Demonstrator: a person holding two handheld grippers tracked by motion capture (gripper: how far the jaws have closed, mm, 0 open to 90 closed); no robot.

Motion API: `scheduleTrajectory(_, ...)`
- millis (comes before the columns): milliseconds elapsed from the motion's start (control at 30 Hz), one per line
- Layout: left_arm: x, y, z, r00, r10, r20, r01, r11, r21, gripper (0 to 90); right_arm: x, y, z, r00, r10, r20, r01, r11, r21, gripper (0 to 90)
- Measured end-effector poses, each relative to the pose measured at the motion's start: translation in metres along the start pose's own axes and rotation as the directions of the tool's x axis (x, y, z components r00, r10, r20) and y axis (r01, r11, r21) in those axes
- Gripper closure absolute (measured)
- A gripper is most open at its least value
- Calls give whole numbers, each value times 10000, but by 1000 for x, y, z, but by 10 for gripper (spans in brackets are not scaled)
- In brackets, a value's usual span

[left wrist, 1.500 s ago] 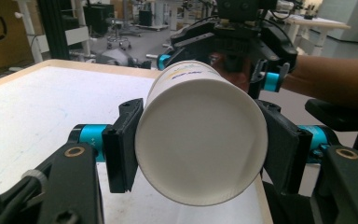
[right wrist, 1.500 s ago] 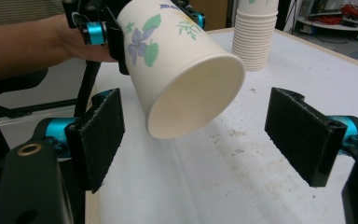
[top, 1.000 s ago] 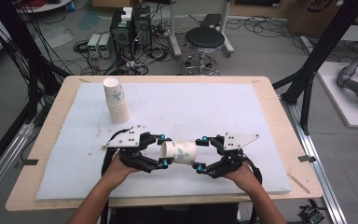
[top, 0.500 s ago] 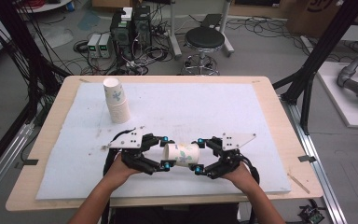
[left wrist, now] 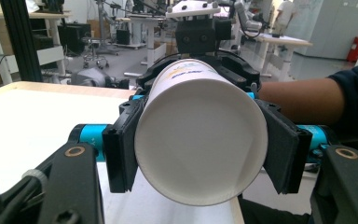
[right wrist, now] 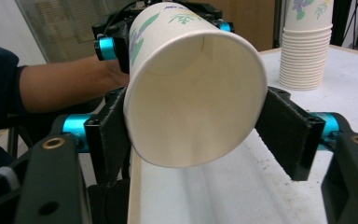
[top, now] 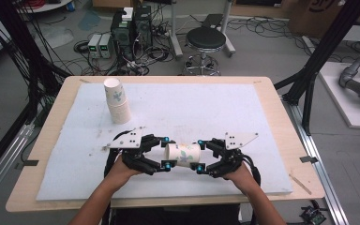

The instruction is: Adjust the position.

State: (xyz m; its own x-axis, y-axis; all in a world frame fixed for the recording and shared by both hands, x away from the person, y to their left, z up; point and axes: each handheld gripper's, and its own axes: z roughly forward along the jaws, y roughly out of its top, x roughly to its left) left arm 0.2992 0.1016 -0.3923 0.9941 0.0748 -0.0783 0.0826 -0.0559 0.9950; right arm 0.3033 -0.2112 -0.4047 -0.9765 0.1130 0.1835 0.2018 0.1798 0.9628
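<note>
High view first: my cup lies on its side in the air just above the tabletop, between my two hands, its long axis running left to right across me. My left gripper pinches the left end, my right gripper takes the right end.

Left gripper view: the cup's flat bottom faces me, my black pads pressed on both flanks. That grip is firm, as tight as it gets.

Right gripper view: here I look into the open mouth of the cup, so the wide end points at my right hand and the narrow end at my left. My right jaws have just been closing around the rim; the left pad sits against the wall, the right pad looks just at the rim's edge, touching or a hair off, I can't tell for sure.

Off behind, the stack stands upright near the far left of the tabletop, well apart from my hands, nearer my left.

My guess: this may be two nested cups, and the move turns on that axis. I pull straight along it, hands apart, no twisting.
</note>
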Motion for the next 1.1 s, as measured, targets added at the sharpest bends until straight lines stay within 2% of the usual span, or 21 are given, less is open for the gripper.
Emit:
scheduleTrajectory(300,0,-2,1,9999,-117,-85,116,9999,-19,368,-1,1,-3,10000,35,27,-35,10000,6,335)
scheduleTrajectory(367,-1,-3,2,9994,-226,-265,228,9997,83,358,-1,1,-3,9998,193,-2,-193,9998,105,337)
scheduleTrajectory(433,0,-3,5,9959,-456,-779,481,9984,300,255,-2,2,-3,9995,311,56,-312,9993,215,337)
scheduleTrajectory(500,0,-3,5,9928,-524,-1078,587,9967,563,173,-2,2,-3,9992,395,44,-396,9987,310,337)
scheduleTrajectory(733,-1,4,0,9909,-322,-1305,477,9919,1178,164,-4,5,-5,9981,579,208,-595,9947,835,335)
scheduleTrajectory(833,-2,7,-2,9900,-249,-1387,442,9895,1374,164,-4,8,-6,9985,427,338,-465,9918,1189,335)
scheduleTrajectory(933,-2,9,-2,9894,-60,-1451,336,9816,1880,163,-3,12,-5,9985,326,428,-387,9882,1480,335)
scheduleTrajectory(1067,-2,14,-1,9893,155,-1454,224,9665,2559,164,-2,20,-4,9975,17,703,-159,9794,2014,335)
scheduleTrajectory(1100,-1,15,-1,9892,249,-1447,163,9607,2772,164,-2,22,-3,9973,-53,736,-109,9760,2175,335)
